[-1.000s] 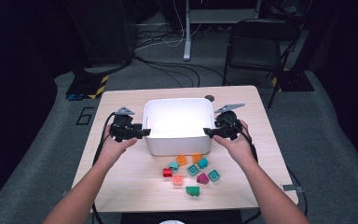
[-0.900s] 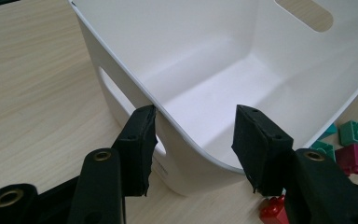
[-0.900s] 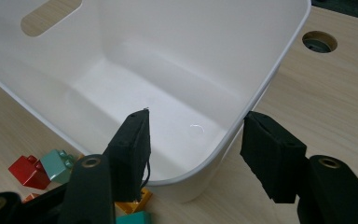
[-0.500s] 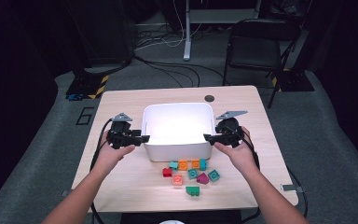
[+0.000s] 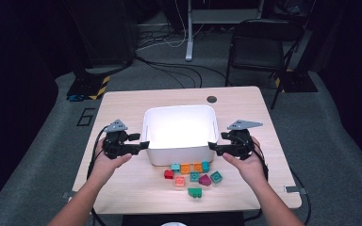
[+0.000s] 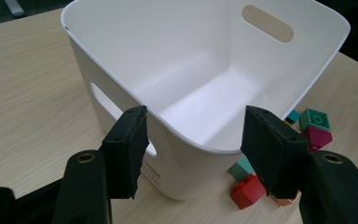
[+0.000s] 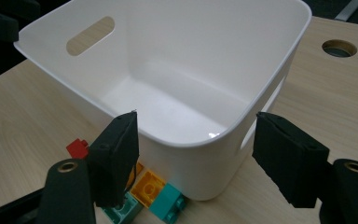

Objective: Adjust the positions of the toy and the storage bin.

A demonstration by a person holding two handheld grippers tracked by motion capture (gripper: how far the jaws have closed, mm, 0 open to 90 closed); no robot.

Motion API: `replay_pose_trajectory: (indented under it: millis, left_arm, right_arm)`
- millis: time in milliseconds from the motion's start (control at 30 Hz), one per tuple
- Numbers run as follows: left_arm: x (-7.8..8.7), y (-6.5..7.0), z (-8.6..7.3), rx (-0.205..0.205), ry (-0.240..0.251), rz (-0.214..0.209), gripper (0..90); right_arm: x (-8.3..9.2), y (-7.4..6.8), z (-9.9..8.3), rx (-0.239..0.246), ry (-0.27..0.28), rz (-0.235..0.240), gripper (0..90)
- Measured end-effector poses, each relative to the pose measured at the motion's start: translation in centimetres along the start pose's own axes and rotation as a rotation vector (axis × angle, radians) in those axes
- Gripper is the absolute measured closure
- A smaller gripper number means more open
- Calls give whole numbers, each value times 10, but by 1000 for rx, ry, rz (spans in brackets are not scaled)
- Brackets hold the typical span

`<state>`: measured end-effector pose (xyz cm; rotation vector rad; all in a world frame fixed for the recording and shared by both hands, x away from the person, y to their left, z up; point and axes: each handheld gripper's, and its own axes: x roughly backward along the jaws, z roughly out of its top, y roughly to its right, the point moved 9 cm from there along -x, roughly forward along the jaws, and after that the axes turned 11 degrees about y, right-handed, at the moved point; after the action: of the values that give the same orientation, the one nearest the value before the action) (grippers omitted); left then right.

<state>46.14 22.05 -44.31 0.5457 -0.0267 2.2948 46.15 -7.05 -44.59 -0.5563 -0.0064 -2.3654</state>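
At a pale wooden table (image 5: 122, 106), I hold my left gripper (image 5: 140, 146) at the left near corner of an empty white plastic bin (image 5: 179, 153) and my right gripper (image 5: 213, 147) at its right near corner. Both sets of fingers stand apart, straddling the rim without pressing it; my right jaws have just been opening, with the bin's corner between them. The bin sits mid-table, its handle slots (image 6: 266, 23) cut through the side walls.

In the left gripper view my right-hand pad (image 6: 270, 147) covers part of the toy bricks (image 5: 192, 175), and the bin's corner hides more of them; the right gripper view cuts off the teal ones at its lower edge. From above, the bright bin floor washes out and the bricks' studs are too small to read.

The bricks lie in a loose cluster just in front of the bin, the nearest row against its front wall. Open tabletop runs left, right and behind, up to a round cable hole (image 5: 211, 99).
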Motion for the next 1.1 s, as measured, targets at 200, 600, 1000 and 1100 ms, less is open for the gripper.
replay_pose_trajectory:
  millis: [200,600,1000,1100]
  left_arm:
    - [3,8,-17,-48,-45,9,397]
    - [-13,-9,-39,18,-49,56,389]
    - [-26,-14,-47,48,-46,67,389]
    - [-24,-14,-49,51,-41,75,391]
  right_arm:
    - [-6,-5,-19,37,-47,10,312]
    - [-21,2,-32,16,-45,-22,327]
    - [-31,14,-40,-7,-51,-62,348]
    - [-29,14,-45,-15,-54,-73,354]
